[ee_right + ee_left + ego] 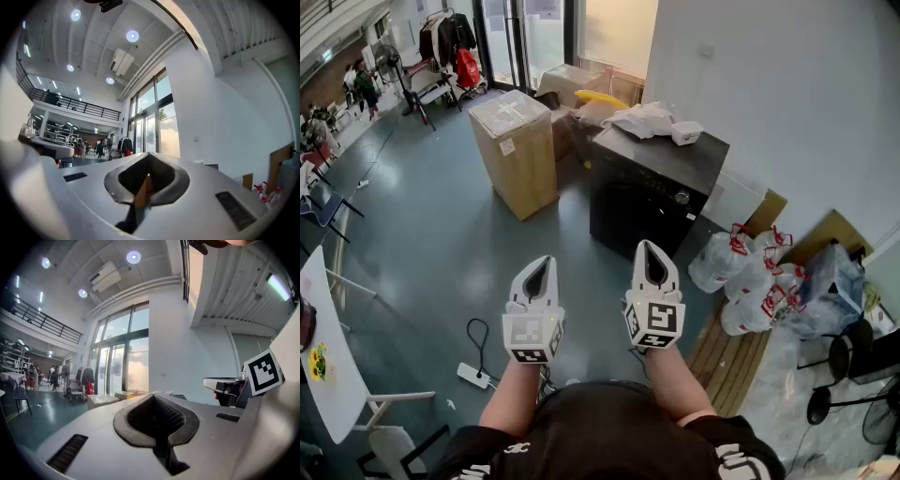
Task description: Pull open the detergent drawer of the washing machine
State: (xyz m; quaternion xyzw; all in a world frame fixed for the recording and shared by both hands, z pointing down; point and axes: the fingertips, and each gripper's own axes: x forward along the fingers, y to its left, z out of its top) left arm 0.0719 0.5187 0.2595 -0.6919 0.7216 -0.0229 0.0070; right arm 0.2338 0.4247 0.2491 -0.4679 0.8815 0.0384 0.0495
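Observation:
The black washing machine (pixel 649 192) stands against the white wall ahead of me, with a round knob (pixel 682 198) near the top of its front. I cannot pick out the detergent drawer on that dark front. White cloths and a small white box (pixel 653 120) lie on its lid. My left gripper (pixel 539 270) and right gripper (pixel 654 255) are held side by side in front of my body. Both stand well short of the machine and point towards it. The left gripper (pixel 153 396) is shut and empty. The right gripper (pixel 149 154) also has its tips together with nothing in them.
A tall cardboard box (pixel 517 150) stands left of the machine. White plastic bags with red handles (pixel 752 274) sit to its right, beside a wooden pallet (pixel 733 358). A power strip with a cable (pixel 473 375) lies on the floor by my left gripper. A white table (pixel 323 352) is at the far left.

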